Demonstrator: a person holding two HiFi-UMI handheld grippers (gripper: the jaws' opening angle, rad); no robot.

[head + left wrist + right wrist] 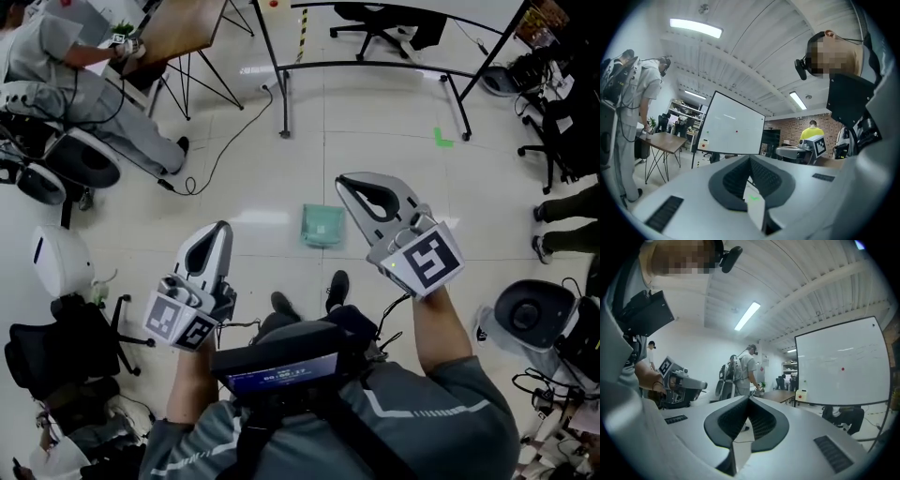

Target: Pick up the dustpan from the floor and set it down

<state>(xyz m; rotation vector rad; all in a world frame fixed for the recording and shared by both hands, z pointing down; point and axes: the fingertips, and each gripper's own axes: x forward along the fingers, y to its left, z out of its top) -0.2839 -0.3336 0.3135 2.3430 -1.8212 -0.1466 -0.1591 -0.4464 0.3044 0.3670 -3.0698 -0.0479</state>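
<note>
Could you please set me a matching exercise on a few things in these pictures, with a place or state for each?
Things:
1. dustpan
2. wooden table
3. green tape mark
4. right gripper

Descriptions:
A. shut, nothing between its jaws
B. on the floor, just beyond the person's shoes
C. top left of the head view
D. on the floor, near a leg of the black frame

Pairs: 1-B, 2-C, 3-D, 4-A.

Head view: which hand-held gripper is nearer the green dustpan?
The right hand-held gripper: its tip shows right beside the dustpan, at its upper right corner; the left hand-held gripper is clearly farther off.
</note>
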